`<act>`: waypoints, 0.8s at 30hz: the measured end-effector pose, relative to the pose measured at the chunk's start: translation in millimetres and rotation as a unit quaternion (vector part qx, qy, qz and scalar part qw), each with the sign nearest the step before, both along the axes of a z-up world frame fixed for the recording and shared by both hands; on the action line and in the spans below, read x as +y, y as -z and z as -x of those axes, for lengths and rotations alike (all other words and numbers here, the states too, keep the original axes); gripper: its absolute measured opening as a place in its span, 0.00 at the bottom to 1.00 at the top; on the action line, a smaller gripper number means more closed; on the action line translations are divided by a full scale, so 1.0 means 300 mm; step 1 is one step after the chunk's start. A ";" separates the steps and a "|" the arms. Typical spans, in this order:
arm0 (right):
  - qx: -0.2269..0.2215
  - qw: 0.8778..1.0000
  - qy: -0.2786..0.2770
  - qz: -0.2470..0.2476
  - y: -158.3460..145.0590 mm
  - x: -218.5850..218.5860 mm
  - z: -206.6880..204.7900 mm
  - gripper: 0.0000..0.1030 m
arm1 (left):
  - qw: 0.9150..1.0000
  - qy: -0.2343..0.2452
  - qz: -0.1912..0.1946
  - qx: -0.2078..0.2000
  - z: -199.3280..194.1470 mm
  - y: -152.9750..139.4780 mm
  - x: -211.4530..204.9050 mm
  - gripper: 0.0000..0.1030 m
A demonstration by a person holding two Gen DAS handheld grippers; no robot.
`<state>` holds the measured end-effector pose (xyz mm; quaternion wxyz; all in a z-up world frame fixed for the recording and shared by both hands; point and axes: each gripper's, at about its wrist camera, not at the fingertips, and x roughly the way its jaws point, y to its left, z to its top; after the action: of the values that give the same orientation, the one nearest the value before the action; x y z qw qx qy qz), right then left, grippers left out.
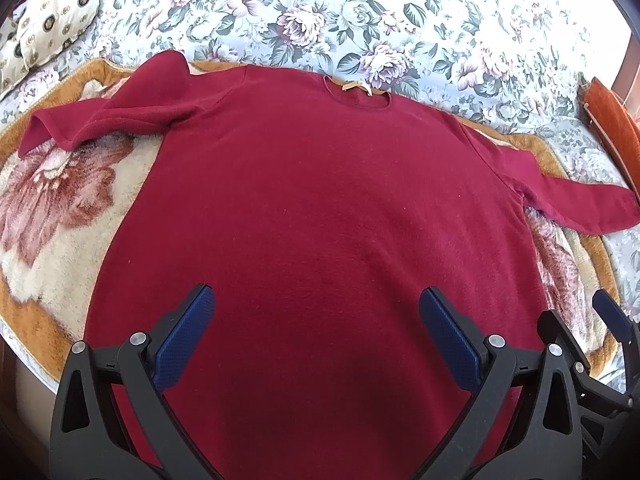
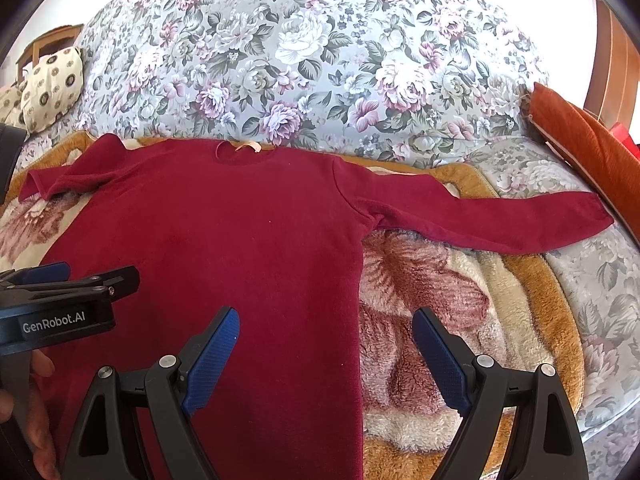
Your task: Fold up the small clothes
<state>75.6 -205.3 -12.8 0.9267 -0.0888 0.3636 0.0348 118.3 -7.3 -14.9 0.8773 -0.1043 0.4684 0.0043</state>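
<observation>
Left wrist view: left gripper (image 1: pixel 316 344) wide open, empty, above the lower body of the red sweater (image 1: pixel 320 220), spread flat on a fleece blanket (image 1: pixel 60 240) on the bed.

Right wrist view: right gripper (image 2: pixel 326 354) wide open, empty, over the side hem. Folding not yet begun; next probably pinching the outstretched sleeve (image 2: pixel 500 220) and carrying it across.

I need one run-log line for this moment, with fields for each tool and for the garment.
left tool: open, above sweater body | right tool: open, over sweater's right edge | red sweater: flat on blanket, one sleeve straight, other bent
</observation>
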 end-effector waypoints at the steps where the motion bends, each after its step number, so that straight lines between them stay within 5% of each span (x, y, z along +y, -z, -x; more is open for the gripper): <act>1: 0.000 1.000 0.000 0.000 0.000 0.000 0.000 0.84 | 1.000 -0.001 0.001 0.001 -0.001 0.000 0.002 0.99; 24: -0.003 1.000 0.001 -0.019 -0.007 -0.016 0.001 0.84 | 1.000 -0.006 -0.007 0.010 -0.008 0.006 0.009 0.99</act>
<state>75.2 -210.1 -10.7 0.9292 -0.0708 0.3605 0.0409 120.8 -4.7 -16.7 0.8734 -0.1010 0.4763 0.0140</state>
